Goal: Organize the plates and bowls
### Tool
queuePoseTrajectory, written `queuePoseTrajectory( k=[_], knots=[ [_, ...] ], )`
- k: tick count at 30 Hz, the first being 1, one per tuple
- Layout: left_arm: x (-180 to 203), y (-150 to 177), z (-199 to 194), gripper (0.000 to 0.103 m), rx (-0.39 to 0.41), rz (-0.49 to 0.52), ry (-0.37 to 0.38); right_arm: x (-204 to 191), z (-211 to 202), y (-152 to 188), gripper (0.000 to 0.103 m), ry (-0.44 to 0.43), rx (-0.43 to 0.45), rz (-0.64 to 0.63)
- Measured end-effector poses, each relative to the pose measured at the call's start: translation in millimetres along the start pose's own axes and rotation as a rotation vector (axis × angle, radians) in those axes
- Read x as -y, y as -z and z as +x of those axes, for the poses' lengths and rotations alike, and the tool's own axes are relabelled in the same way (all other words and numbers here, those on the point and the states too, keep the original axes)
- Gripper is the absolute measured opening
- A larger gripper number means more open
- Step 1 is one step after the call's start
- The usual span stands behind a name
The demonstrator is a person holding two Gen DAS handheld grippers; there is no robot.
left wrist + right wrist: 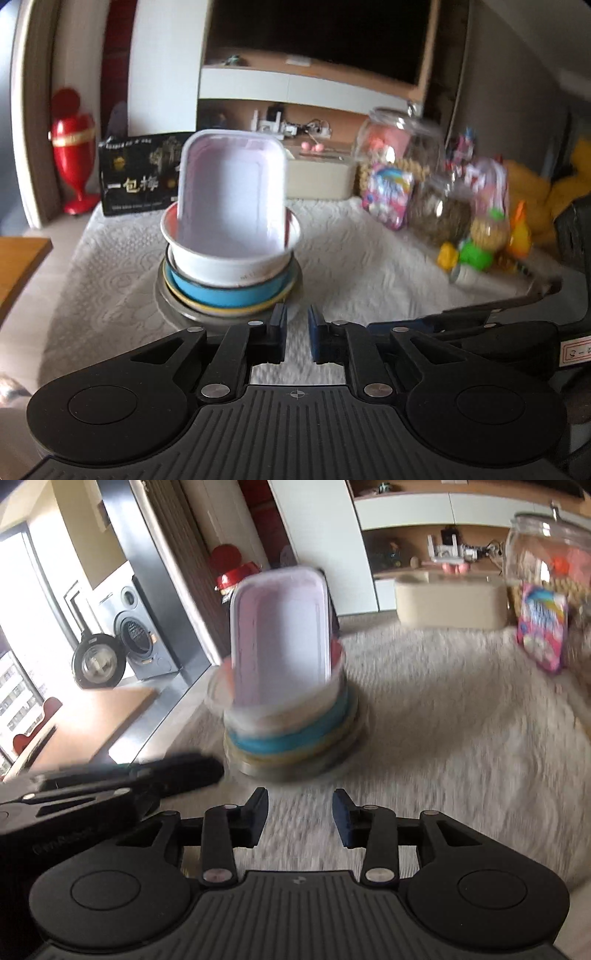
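A rectangular white tray stands tilted in a white bowl atop stacked plates on the cloth-covered table. The left gripper is nearly closed and empty. The right gripper is open, holding nothing.

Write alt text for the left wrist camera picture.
A pale rectangular tray stands tilted inside a white bowl atop a stack of a blue dish and plates on a white tablecloth. In front, the left gripper holds nothing.
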State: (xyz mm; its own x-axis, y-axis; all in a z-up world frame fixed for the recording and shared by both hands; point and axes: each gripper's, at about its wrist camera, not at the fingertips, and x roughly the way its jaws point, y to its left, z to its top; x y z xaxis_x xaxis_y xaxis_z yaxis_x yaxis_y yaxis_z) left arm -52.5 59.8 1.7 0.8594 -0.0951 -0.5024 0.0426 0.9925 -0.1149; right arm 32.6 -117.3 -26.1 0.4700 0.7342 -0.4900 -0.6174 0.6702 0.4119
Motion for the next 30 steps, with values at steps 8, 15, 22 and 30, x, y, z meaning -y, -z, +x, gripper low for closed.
queuePoseTrajectory(
  k=[8,15,22,30],
  knots=[
    [8,13,-4,0.014,0.031,-0.079,-0.083,1,-20,19,0.048,0.082,0.118,-0.03],
    [9,25,-9,0.014,0.031,-0.09,-0.166,-2,-27,24,0.053,0.079,0.163,-0.055],
    [6,31,-4,0.014,-0.014,-0.103,-0.17,0,-22,28,0.053,0.079,0.131,-0.04],
    [6,33,-5,0.014,-0.025,-0.108,-0.168,0,-19,29,0.054,0.077,0.116,-0.043]
  ],
)
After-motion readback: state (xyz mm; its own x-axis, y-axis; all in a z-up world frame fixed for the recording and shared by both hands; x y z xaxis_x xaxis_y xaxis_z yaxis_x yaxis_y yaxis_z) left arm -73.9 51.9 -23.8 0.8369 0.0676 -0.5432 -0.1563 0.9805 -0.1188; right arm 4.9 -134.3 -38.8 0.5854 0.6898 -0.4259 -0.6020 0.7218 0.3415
